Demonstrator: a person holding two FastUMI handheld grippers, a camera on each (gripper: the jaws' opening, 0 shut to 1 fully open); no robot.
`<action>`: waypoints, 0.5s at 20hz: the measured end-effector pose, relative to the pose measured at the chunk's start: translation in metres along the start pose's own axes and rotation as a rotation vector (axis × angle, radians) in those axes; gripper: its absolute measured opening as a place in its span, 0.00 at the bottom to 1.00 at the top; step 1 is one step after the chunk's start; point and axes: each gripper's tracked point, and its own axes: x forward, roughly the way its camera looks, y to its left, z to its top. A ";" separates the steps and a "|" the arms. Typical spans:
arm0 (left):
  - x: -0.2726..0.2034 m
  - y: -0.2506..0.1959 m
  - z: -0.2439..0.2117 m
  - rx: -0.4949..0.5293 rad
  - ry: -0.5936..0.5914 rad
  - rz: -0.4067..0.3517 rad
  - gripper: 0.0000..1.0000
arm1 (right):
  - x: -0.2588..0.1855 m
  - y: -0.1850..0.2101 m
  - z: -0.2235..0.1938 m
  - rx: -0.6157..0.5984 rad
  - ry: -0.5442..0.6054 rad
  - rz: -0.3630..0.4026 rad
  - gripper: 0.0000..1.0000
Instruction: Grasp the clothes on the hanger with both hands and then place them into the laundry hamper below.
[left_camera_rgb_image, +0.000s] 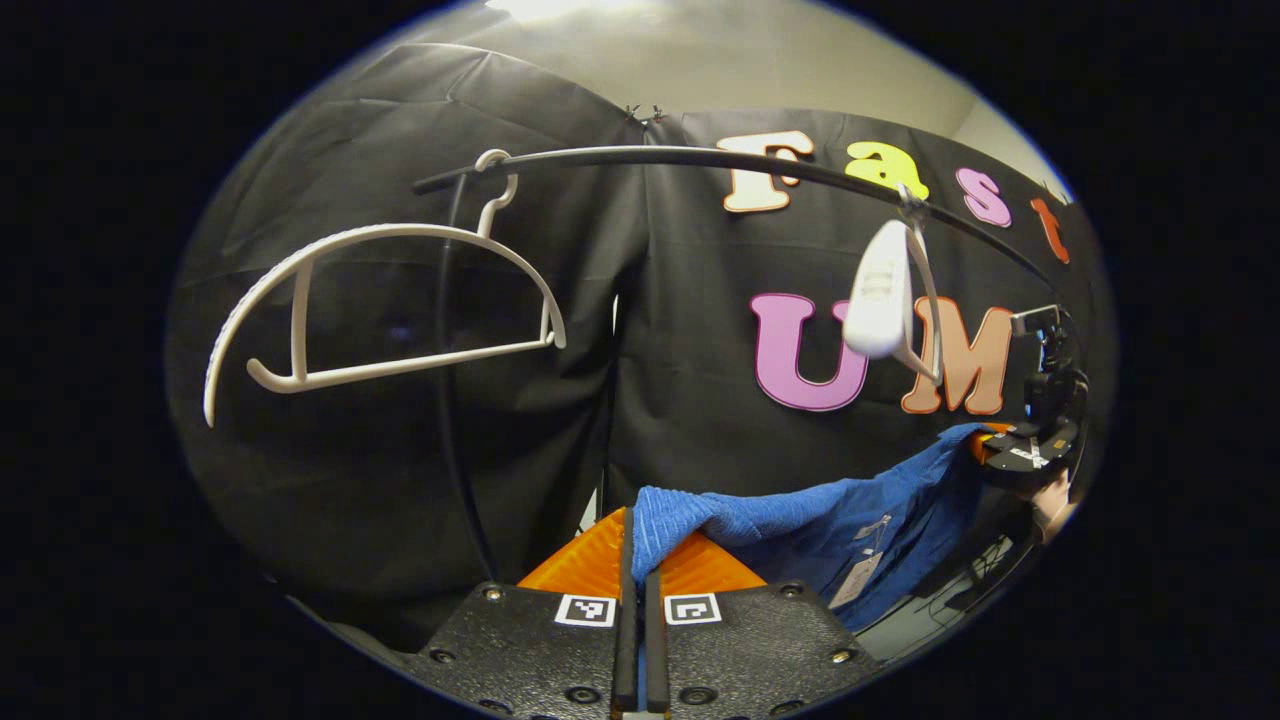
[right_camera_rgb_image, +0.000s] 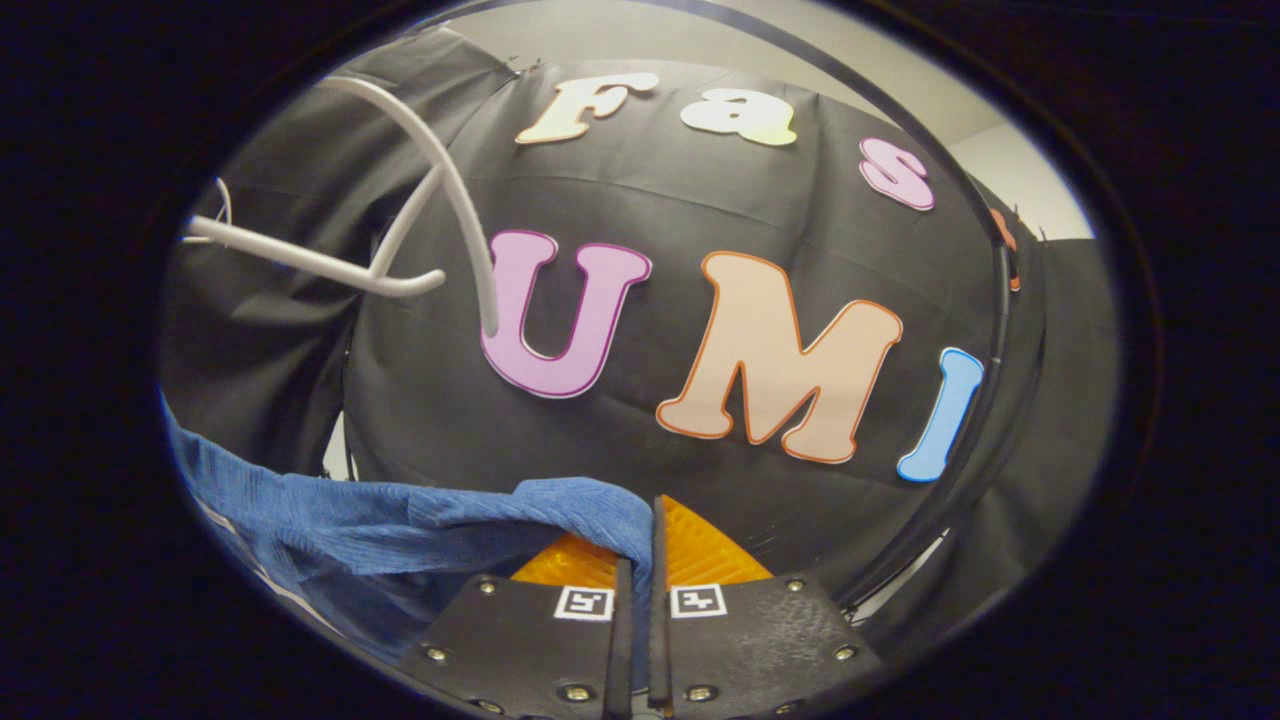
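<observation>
Right gripper (right_camera_rgb_image: 638, 560) is clamping blue garment (right_camera_rgb_image: 400, 520) between closed jaws — cloth is trailing off to the left. White hanger (right_camera_rgb_image: 400, 210) is hanging bare above.

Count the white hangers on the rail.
2. One hanger hangs at the rail's left end, bare; the other hanger hangs farther right, turned edge-on, above the blue cloth.

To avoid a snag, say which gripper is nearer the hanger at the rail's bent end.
Left. The left gripper is below and right of that hanger; the right gripper is far off, beyond the other hanger. Both jaws grip the blue garment.
</observation>
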 end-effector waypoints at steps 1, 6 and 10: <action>-0.003 -0.003 -0.003 0.010 0.004 -0.009 0.04 | -0.007 0.002 -0.005 -0.002 0.008 0.007 0.06; -0.012 -0.036 -0.009 0.041 0.005 -0.095 0.04 | -0.041 0.013 -0.010 0.015 0.021 0.049 0.07; -0.017 -0.079 -0.010 0.077 -0.001 -0.199 0.04 | -0.071 0.018 -0.002 0.022 0.005 0.083 0.07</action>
